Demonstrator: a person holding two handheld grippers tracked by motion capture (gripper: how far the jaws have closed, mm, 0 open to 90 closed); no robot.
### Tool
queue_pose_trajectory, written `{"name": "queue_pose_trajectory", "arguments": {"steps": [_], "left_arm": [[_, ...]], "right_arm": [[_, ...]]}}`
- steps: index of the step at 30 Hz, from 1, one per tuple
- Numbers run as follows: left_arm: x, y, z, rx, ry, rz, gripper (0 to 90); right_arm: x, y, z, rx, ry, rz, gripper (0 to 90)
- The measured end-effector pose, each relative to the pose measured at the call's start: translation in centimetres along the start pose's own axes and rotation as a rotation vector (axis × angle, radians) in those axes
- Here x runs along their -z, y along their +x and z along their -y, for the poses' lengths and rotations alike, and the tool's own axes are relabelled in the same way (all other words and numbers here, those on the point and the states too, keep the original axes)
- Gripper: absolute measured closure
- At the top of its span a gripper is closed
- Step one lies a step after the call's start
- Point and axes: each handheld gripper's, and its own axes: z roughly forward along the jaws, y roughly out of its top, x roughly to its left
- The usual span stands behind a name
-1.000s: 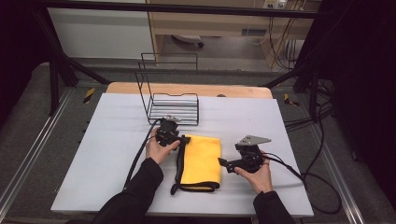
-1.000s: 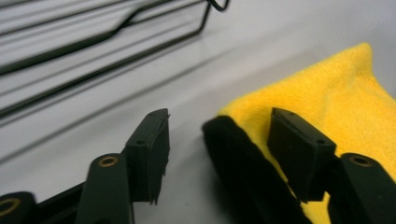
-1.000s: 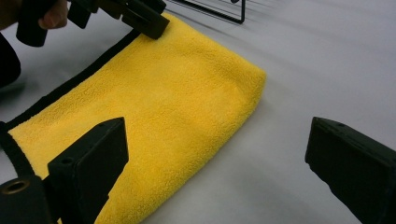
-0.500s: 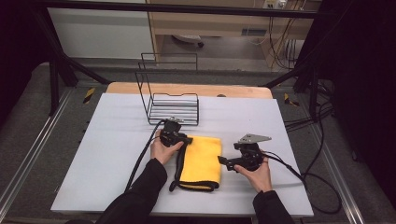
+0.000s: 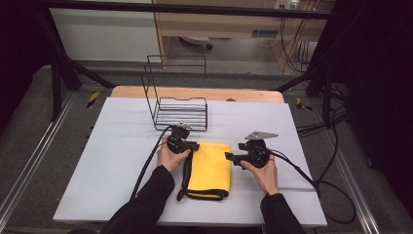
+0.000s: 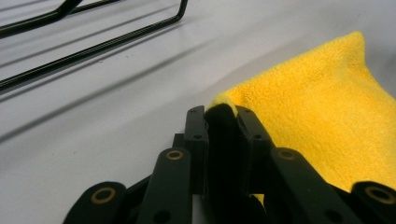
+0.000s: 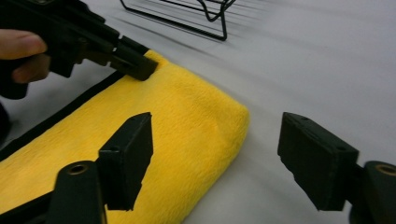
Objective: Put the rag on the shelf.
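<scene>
Tabletop (image 5: pixel 122 146) first: white, with a black wire rack (image 5: pixel 180 109) at the back and a folded yellow microfiber cloth (image 5: pixel 210 168) lying flat between both hands. Looks like early days for the handling, cloth isn't lifted or unfolded yet. Left claw (image 6: pixel 219 123) has just been closing and is clenched on the cloth's far left corner. Right claw (image 7: pixel 217 156) has been narrowing too but is released, jaws straddling the near right corner without pinching. The high view can't show that pinch, the left gripper view does.
</scene>
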Motion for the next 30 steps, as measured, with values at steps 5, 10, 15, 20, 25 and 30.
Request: {"name": "queue_pose_trajectory", "arguments": {"steps": [5,10,15,20,25,30], "left_arm": [[-0.1,0.0,0.1,-0.029,-0.005,-0.002,75.8],[-0.2,0.0,0.2,-0.038,-0.011,-0.001,75.5],[-0.2,0.0,0.2,-0.038,-0.015,0.000,75.2],[-0.2,0.1,0.2,-0.045,-0.015,0.004,75.0],[-0.2,0.3,0.2,-0.018,-0.015,0.020,75.7],[0.2,0.5,0.1,-0.003,-0.016,0.030,78.2]], "right_arm": [[-2.5,-0.8,-0.7,-0.038,0.036,0.056,40.2],[-3.6,-1.5,-0.8,-0.059,0.062,0.088,51.7],[-4.4,-1.6,-0.4,-0.079,0.101,0.073,63.5],[-4.6,-1.7,-0.4,-0.099,0.118,0.043,71.9],[-4.7,-1.8,-0.5,-0.150,0.137,0.016,78.8],[-4.5,-1.7,-0.6,-0.173,0.137,0.009,83.6]]}}
